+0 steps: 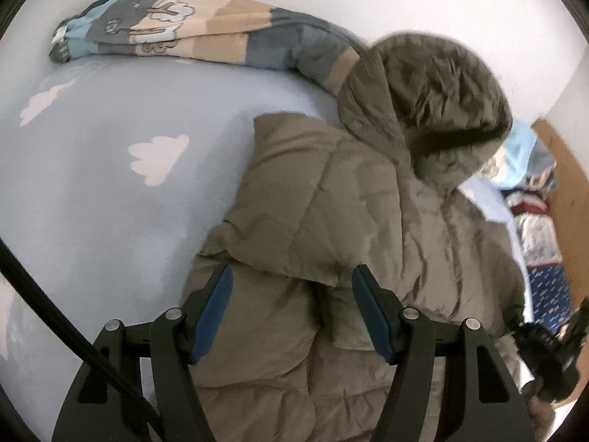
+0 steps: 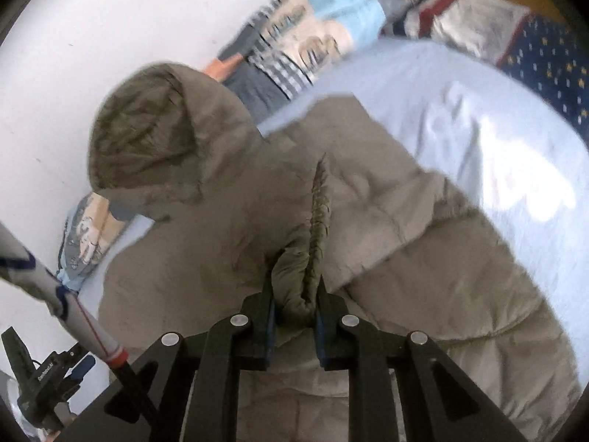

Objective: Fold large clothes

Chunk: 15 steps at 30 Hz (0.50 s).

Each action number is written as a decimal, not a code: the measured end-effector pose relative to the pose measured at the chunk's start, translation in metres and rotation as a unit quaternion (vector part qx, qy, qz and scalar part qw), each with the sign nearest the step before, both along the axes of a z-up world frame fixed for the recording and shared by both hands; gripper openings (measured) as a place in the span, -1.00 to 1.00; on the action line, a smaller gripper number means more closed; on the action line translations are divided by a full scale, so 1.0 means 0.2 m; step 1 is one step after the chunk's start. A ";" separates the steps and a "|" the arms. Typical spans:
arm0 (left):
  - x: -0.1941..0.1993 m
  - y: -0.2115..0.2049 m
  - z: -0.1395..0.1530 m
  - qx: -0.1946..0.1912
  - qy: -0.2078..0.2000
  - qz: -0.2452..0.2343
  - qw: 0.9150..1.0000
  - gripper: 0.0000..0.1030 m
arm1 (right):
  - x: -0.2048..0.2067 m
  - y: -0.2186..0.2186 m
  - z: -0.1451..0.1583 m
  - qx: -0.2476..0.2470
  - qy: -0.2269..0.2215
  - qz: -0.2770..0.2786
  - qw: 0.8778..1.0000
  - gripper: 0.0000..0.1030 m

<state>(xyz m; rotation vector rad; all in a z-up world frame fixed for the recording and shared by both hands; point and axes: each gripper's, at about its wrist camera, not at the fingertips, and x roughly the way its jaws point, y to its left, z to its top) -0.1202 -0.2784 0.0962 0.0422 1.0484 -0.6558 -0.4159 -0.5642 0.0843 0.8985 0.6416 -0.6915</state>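
Olive hooded puffer jacket (image 1: 331, 199) on cloud-print sheet (image 1: 110, 184), left gripper (image 1: 292, 313) jaws apart above it, seemingly untouching

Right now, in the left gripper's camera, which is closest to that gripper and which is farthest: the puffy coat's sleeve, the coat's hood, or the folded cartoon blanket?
From the left gripper:
1. Sleeve, folded across the coat just ahead of the fingers.
2. Hood, farther up, to the right.
3. Cartoon blanket, farthest, along the wall at the upper left.

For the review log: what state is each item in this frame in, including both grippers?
Puffer jacket: lying on the bed, hood toward the wall, a sleeve folded across it.
Left gripper: open above the jacket, nothing between its pads.
Right gripper: shut on a pinched fold of the jacket.
Patterned blanket: bunched along the wall.
Bed sheet: spread flat.
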 end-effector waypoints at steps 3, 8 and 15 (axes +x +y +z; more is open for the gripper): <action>-0.04 -0.06 -0.02 0.032 -0.024 -0.007 0.999 0.29 | 0.00 -0.02 -0.03 0.019 0.004 -0.001 1.000 -0.53; -0.11 -0.11 0.07 0.039 -0.093 -0.005 0.995 0.29 | -0.07 0.01 0.10 -0.031 0.031 -0.040 0.998 -0.37; -0.20 -0.25 0.02 0.055 -0.120 -0.049 0.990 0.29 | 0.05 0.15 0.25 -0.145 0.012 0.034 0.989 -0.37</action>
